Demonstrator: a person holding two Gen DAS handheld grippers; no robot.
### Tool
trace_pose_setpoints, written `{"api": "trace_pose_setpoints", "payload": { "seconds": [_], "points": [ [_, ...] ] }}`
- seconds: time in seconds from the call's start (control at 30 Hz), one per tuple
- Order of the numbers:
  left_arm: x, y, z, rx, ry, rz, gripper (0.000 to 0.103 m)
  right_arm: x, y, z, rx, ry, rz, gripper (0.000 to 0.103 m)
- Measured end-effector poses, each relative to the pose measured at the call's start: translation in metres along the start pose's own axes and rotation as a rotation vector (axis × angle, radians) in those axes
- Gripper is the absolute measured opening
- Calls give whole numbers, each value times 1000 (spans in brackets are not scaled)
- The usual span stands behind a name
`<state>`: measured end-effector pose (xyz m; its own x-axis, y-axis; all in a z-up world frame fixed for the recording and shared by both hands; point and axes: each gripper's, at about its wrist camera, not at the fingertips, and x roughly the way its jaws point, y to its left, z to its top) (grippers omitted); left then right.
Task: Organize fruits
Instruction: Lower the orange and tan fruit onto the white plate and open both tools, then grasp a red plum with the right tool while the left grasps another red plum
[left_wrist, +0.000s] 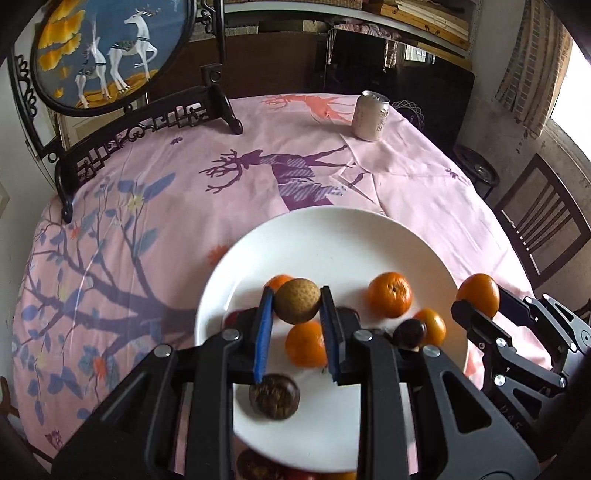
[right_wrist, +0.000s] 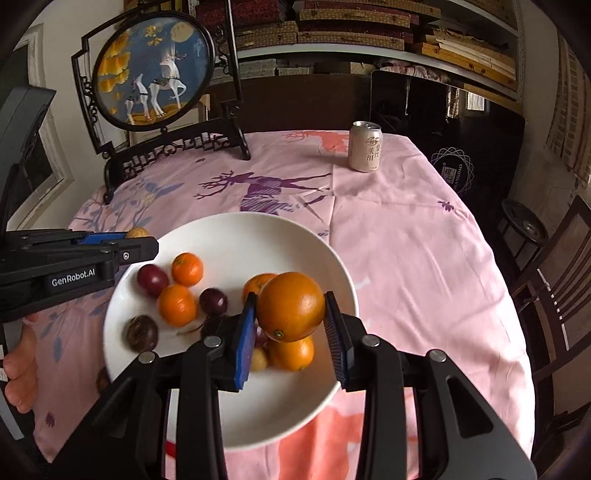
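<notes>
Above the white plate (right_wrist: 295, 236), the right gripper (right_wrist: 290, 325) clamps an orange (right_wrist: 290, 306) at three o'clock of the left gripper (left_wrist: 297, 317), closed on a brown fruit (left_wrist: 296, 301).

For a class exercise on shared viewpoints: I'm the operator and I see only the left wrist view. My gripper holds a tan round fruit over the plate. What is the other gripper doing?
Observer: The right gripper is shut on a large orange, held above the white plate.
Operator: Is anything directly under that orange?
Observer: Yes, another orange lies on the plate beneath it, with a small yellowish fruit beside it.
Operator: Any writing on the can?
Observer: The can shows dark characters on its pale side, too small to read.
</notes>
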<state>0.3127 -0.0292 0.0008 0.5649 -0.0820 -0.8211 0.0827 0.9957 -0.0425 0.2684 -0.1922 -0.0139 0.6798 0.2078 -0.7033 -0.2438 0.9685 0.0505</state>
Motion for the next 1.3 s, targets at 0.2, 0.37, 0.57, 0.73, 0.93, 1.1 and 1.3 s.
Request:
{"api": "trace_pose_setpoints", "payload": {
  "seconds": [0.2,0.37,0.57,0.73,0.93,1.1,1.3],
  "points": [
    [49,-10,16,-5,81,-9,25,35,-14,-3,32,55,8,35],
    [65,-14,21,-5,105,-17,25,41,-16,-3,21,56,-5,38],
    [42,-5,18,-32,58,-29,48,27,-18,-4,16,-56,-40,55],
    [-13,11,-23,-57,0,-44,54,7,-25,-13,63,-50,-39,56],
    [-66,45,-104,-126,-80,25,66,-46,-10,-51,68,-38,11,56],
    [-78,59,-158,-162,-90,28,70,-80,10,-84,62,-20,38,56],
    [-78,62,-191,-156,-66,20,70,-90,47,-108,-9,9,47,56]
  ]
}}
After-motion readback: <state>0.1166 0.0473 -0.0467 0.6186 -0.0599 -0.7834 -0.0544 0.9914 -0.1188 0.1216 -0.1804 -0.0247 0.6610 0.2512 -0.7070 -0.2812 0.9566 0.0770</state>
